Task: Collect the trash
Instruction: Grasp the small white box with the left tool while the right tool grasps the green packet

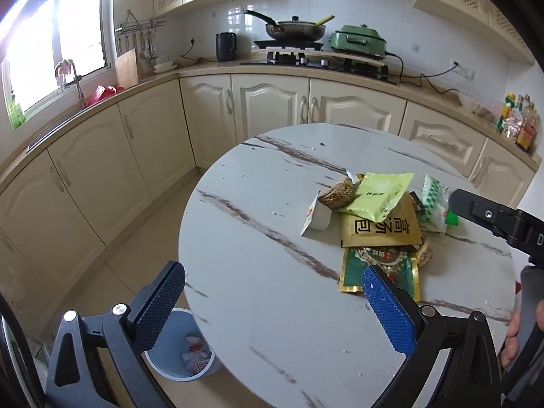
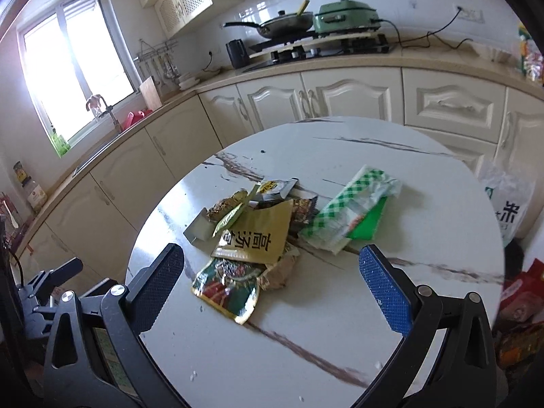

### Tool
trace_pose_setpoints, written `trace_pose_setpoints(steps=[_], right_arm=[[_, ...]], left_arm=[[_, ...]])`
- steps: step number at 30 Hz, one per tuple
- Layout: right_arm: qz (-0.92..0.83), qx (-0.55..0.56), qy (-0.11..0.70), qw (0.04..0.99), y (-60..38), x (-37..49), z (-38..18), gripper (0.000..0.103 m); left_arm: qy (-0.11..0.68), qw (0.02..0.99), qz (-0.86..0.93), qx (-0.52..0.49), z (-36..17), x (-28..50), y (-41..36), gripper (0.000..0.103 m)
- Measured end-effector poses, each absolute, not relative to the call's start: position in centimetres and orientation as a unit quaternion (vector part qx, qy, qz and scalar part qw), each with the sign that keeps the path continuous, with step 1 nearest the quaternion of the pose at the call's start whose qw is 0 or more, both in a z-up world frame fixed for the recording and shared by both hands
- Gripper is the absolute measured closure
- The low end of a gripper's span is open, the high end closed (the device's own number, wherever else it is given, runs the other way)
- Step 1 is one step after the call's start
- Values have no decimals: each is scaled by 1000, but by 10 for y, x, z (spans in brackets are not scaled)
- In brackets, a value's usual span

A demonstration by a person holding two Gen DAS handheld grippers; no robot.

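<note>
Both claws gape over crinkled foil wrappers (image 2: 251, 238) on round marble table (image 2: 340, 323)

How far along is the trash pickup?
Done: some wrappers already lie in the blue bin beside the table. In hand: nothing; left gripper and right gripper are both open and empty. Left: the whole wrapper pile, including the gold packet, green-checked wrapper and red-green packet.

Your left gripper (image 1: 273, 292) and your right gripper (image 2: 272, 277) both point forward with their blue-padded jaws spread wide and nothing between them, while your right hand (image 1: 520, 329) wraps the right gripper's grey handle.
</note>
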State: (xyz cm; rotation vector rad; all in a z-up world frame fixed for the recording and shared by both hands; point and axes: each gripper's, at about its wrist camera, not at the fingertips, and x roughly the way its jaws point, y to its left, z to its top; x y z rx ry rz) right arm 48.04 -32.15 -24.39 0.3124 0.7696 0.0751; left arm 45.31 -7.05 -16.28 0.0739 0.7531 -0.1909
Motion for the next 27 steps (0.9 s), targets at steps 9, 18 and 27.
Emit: trace_pose_setpoints(steps=[9,18,27], right_arm=[[48,154,429,889,-303,568,-285,11],[77,169,415,891,-321,567,-296,100],[76,174,398,898,-331,550,-283,101]], left_arm=[[395,909,-111,69,-193,549,-91,1],[415,895,-151,67,-222,605,-114,3],[427,888,-158,67,-243,630,-124,42]])
